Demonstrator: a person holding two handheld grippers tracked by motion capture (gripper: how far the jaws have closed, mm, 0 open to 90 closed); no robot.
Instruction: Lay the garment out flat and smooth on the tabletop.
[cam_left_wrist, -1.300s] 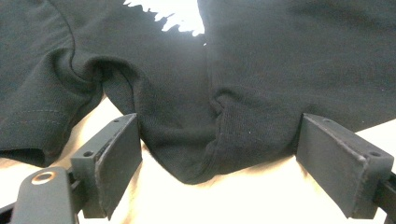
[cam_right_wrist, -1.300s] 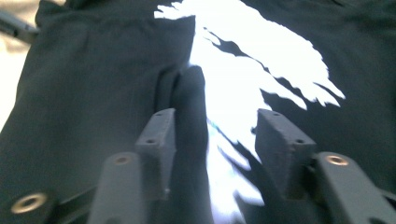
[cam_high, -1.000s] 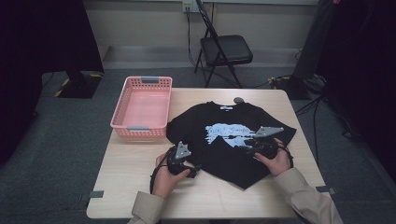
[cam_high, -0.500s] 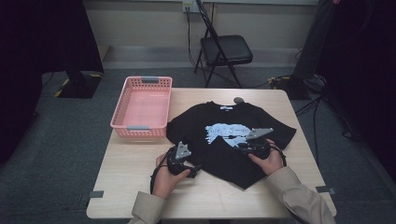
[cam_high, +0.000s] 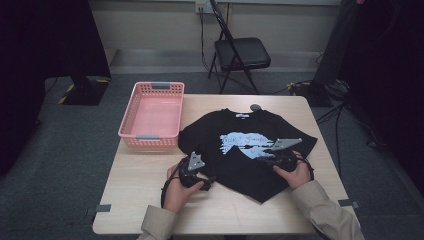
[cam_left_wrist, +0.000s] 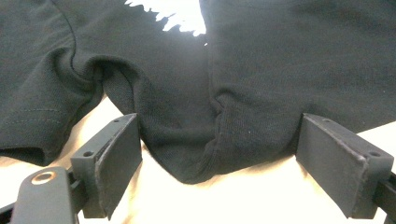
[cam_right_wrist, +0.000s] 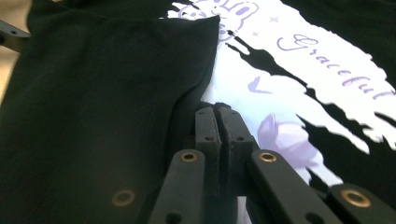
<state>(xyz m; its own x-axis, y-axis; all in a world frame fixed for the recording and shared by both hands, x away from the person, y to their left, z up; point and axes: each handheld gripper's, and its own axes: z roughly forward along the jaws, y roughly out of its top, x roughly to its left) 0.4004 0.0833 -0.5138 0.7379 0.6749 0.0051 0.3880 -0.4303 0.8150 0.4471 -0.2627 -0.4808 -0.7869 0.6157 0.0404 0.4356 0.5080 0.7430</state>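
High view shows a black shirt (cam_high: 245, 150) lying flat on the table (cam_high: 140, 200), with its pale print facing up. A pink basket (cam_high: 152, 117) sits just beside the shirt, near the table's far left corner.

My left gripper (cam_high: 192, 172) rests at the shirt's near left edge. In the left gripper view its jaws stand wide apart, and a bunched bit of the shirt's edge (cam_left_wrist: 201, 135) lies between them. The pads do not press on it.

My right gripper (cam_high: 277, 155) lies on the right part of the shirt. In the right gripper view its jaws have just been closing and now sit tight together (cam_right_wrist: 217, 116), pinching a fold of black cloth (cam_right_wrist: 116, 107) beside the print (cam_right_wrist: 299, 93).
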